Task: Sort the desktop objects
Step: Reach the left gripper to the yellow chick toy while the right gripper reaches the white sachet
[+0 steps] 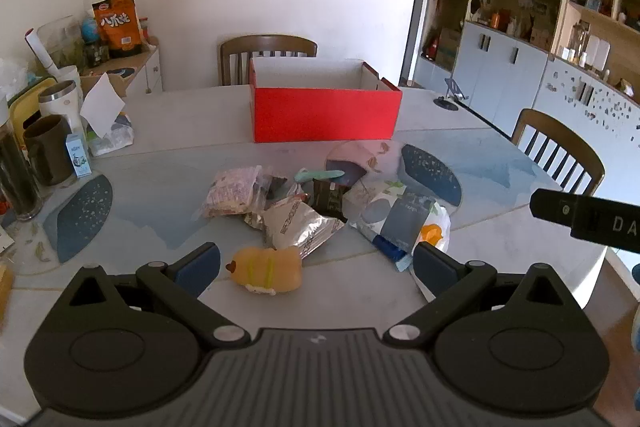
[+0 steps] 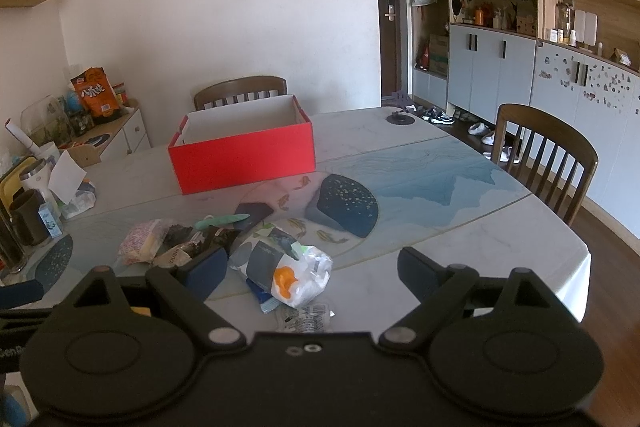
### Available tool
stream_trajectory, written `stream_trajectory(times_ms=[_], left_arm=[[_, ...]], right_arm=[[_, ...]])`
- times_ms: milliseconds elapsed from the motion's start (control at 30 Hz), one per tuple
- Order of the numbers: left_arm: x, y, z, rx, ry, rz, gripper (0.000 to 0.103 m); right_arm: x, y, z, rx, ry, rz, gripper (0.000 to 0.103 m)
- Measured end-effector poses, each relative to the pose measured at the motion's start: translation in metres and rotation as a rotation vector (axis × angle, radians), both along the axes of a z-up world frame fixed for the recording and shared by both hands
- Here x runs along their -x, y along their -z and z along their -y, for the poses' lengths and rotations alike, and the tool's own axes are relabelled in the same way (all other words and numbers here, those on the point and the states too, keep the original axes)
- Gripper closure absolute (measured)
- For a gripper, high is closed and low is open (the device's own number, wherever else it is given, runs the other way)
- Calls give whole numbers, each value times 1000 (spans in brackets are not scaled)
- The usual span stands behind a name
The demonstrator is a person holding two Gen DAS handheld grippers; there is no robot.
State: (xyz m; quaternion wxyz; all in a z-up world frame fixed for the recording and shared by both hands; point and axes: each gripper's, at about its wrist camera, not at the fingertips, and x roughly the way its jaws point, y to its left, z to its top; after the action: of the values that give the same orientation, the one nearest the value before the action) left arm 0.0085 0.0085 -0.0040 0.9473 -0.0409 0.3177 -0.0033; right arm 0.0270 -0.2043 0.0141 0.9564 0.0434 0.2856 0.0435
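A: The small yellow-orange plush toy (image 1: 266,269) lies on the table (image 1: 500,239) just before the left claw (image 1: 316,269), short of the open red cardboard box (image 1: 326,115).

B: Both claws gape empty, right claw (image 2: 312,271) included; nothing sorted yet. Next: close on something.

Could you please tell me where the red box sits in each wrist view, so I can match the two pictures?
Left wrist view: the red box stands in the upper middle, beyond the pile of packets, open side up.
Right wrist view: the red box is left of centre, turned at a slight angle.
Shared landmark: the wooden chair directly behind it, against the wall.
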Motion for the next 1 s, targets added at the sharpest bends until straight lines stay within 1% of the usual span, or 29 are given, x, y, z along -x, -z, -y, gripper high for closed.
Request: stream_trajectory(times_ms=[333,433,567,700,800,900,1000], left_arm=[[0,1,-3,9,3,-16,0],[-1,2,-6,40,20,-28,0],[2,2,-7,22,20,-13,0],[3,2,-15,31,0,-3,0],[3,3,-24,32,-25,-7,0],[0,8,-30,40,-29,-31,0],[-2,12,-31,37,-16,-42,0]], right_arm=[[4,-2,-3,4,-13,15,10],[7,-3,-5,7,-29,28,10],[9,-2,-5,-10,-58,40,12],[12,-1,-6,-22,-104,43,12],[15,1,-10,-19,-113,33,12],[16,7,-16,33,-116,24,12],[18,15,-18,58,-115,-1,12]])
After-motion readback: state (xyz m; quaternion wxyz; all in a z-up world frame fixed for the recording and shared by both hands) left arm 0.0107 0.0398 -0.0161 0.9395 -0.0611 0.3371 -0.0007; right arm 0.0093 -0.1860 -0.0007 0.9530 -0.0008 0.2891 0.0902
